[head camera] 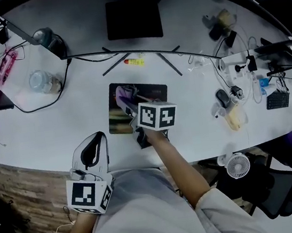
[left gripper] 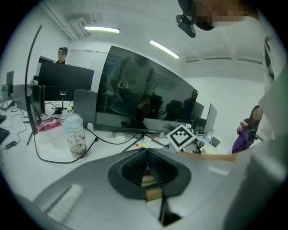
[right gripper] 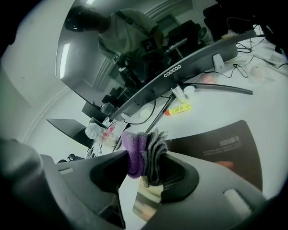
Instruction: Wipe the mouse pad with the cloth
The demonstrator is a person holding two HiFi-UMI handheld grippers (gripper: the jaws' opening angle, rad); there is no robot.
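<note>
The mouse pad point(head camera: 151, 93) is a dark rectangle with a printed picture, lying on the white desk in front of the monitor foot. My right gripper point(head camera: 130, 109) is over its left part, shut on a folded purple and grey cloth point(head camera: 123, 96). In the right gripper view the cloth point(right gripper: 143, 153) bulges out above the jaws, with the mouse pad point(right gripper: 220, 146) just beyond to the right. My left gripper point(head camera: 96, 140) hangs at the desk's front edge, left of the pad, with its jaws together and nothing in them point(left gripper: 147, 168).
A black monitor foot point(head camera: 133, 19) and thin stand legs lie behind the pad, with a yellow tube point(head camera: 135, 61) between them. A clear jar point(head camera: 41, 82) and black cables sit to the left. A mouse point(head camera: 222, 97), plugs and a small fan point(head camera: 238, 166) are at the right.
</note>
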